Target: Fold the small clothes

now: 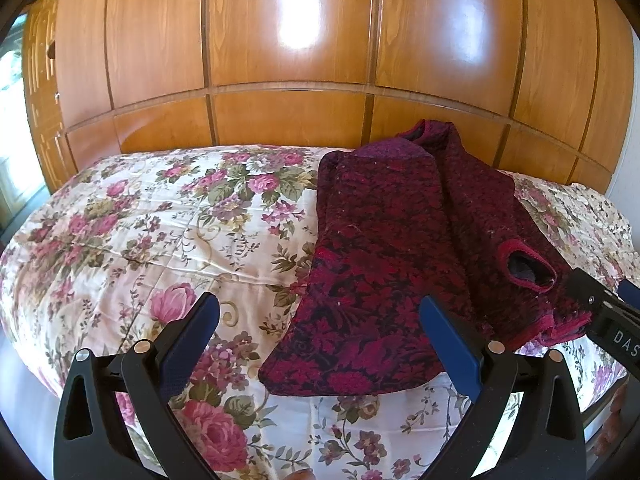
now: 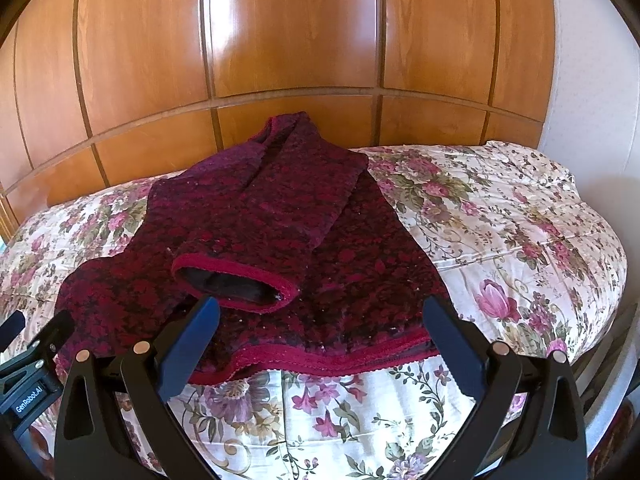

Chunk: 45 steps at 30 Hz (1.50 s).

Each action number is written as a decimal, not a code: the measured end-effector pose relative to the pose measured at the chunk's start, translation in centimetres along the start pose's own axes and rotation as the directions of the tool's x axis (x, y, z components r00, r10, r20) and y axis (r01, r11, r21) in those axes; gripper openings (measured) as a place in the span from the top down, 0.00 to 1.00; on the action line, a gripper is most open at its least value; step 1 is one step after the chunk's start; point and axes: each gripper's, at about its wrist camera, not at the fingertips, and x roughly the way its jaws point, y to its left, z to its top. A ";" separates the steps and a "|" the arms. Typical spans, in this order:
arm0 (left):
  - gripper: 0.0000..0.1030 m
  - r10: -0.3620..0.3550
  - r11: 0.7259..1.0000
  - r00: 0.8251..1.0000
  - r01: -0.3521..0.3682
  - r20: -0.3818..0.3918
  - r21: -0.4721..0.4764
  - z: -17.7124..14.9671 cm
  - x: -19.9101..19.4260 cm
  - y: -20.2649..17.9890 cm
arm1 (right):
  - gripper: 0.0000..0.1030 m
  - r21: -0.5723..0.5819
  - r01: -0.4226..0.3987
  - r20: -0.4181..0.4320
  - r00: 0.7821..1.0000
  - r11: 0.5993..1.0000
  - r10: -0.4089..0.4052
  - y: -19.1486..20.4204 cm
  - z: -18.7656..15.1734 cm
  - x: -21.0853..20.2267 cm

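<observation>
A dark red patterned knit sweater [image 1: 400, 240] lies on the floral bedspread [image 1: 160, 220], with one sleeve folded over its body and the cuff opening [image 1: 528, 270] facing me. My left gripper [image 1: 320, 312] is open and empty, above the sweater's near left corner. In the right wrist view the sweater [image 2: 280, 216] lies ahead, its cuff [image 2: 236, 280] and red hem [image 2: 328, 356] just beyond my right gripper [image 2: 320, 312], which is open and empty over the hem. The right gripper [image 1: 608, 300] shows at the left view's right edge.
A glossy wooden wardrobe [image 1: 300, 60] stands right behind the bed. The bedspread's near edge [image 2: 340, 420] drops off below the grippers. A white wall [image 2: 592, 80] is at the right. The left gripper's body [image 2: 28, 360] shows at the lower left of the right wrist view.
</observation>
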 end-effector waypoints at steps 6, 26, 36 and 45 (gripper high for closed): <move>0.04 -0.038 0.999 0.999 0.038 -0.003 0.005 -0.4 0.2 1.2 | 0.02 -0.010 -0.061 0.001 0.998 0.998 0.061 -0.2 0.5 0.1; 0.76 -0.326 0.927 0.937 0.342 -0.122 0.150 -1.8 2.8 0.5 | 0.86 -0.375 -0.213 -0.092 0.977 0.902 0.192 7.0 3.4 6.3; 0.85 -0.579 0.805 0.815 0.576 0.029 -0.143 7.4 1.0 7.9 | 0.88 -0.105 -0.127 0.043 0.990 0.986 0.132 -5.7 12.8 4.4; 0.85 -0.349 0.825 0.933 0.352 0.090 -0.443 16.5 10.9 17.4 | 0.88 0.140 0.196 -0.048 0.980 0.971 -0.191 -19.6 18.6 13.9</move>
